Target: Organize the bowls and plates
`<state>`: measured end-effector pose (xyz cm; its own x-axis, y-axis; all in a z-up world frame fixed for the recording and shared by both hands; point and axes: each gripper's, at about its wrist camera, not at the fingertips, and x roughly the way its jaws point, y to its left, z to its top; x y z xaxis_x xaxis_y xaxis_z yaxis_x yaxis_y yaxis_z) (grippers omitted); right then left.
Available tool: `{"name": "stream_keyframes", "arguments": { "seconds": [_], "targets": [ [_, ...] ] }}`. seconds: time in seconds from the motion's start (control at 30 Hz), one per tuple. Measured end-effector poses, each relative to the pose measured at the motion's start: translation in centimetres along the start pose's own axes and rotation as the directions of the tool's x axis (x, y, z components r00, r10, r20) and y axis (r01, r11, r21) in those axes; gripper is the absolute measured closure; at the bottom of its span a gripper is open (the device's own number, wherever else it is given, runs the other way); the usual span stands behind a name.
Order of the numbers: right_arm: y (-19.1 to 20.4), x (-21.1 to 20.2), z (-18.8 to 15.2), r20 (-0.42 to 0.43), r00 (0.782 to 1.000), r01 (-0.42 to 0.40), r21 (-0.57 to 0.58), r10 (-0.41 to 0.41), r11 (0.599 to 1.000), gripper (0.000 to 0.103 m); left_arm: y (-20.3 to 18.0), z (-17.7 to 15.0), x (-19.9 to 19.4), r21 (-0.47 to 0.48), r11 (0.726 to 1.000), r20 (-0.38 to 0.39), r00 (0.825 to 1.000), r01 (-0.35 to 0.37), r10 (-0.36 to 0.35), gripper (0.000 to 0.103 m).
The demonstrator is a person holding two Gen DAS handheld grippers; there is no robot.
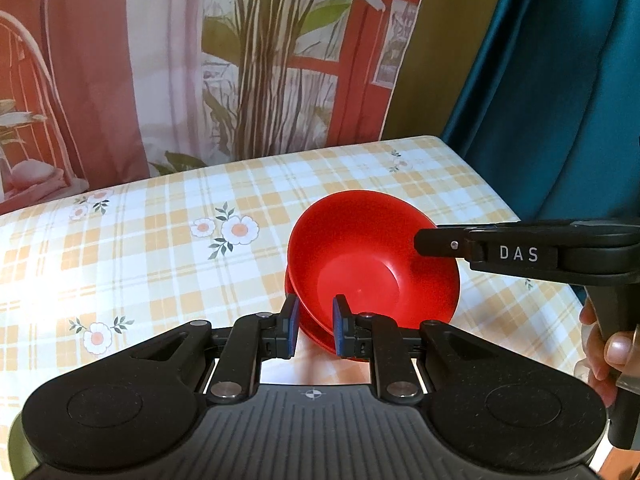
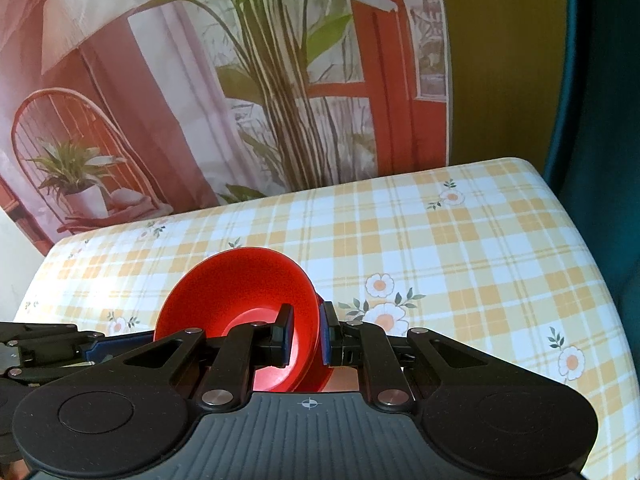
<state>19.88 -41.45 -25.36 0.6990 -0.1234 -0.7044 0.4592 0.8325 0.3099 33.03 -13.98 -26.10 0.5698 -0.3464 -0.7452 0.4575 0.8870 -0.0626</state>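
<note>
Checked tablecloth (image 1: 160, 240), printed backdrop (image 1: 240, 60)

Red bowls' (image 2: 240, 300) near rims hidden behind tool bodies; person's hand (image 1: 600, 344) cut off at edge.

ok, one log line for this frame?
left gripper: shut on red bowls' rim | right gripper: shut on opposite rim | above checked tablecloth

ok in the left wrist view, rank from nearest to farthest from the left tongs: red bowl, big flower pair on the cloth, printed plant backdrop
1. red bowl, its rim between the left tongs
2. flower pair, on the tablecloth, up and left of the bowl
3. plant backdrop, behind the table's far edge
</note>
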Motion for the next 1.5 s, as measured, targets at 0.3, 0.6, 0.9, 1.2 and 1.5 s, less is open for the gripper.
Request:
{"name": "stream_keyframes", "arguments": {
  "seconds": [0.3,0.6,0.9,1.2,1.5],
  "targets": [
    [-0.3,0.5,-0.6,-0.014,1.000,0.012,-0.003,-0.012,1.000,0.090,-0.1,-0.2,0.4,0.007,1.000,-0.011,1.000,0.002,-0.002,0.084],
    [-0.3,0.8,-0.6,-0.019,1.000,0.014,-0.002,-0.014,1.000,0.090,0.0,-0.2,0.7,0.003,1.000,-0.018,1.000,0.003,-0.003,0.084],
    [-0.3,1.1,-0.6,-0.020,1.000,0.014,-0.003,-0.014,1.000,0.090,0.1,-0.2,1.0,-0.002,1.000,-0.026,1.000,0.000,0.000,0.084],
    [-0.2,1.6,-0.8,-0.025,0.999,0.020,-0.008,-0.020,1.000,0.089,0.1,-0.1,1.2,-0.002,1.000,-0.029,1.000,0.002,-0.002,0.084],
    [-0.4,1.2,-0.8,-0.008,0.999,0.032,-0.024,-0.032,0.999,0.081,0.3,0.0,1.1,-0.020,1.000,-0.022,1.000,0.001,-0.001,0.061]
  ]
}}
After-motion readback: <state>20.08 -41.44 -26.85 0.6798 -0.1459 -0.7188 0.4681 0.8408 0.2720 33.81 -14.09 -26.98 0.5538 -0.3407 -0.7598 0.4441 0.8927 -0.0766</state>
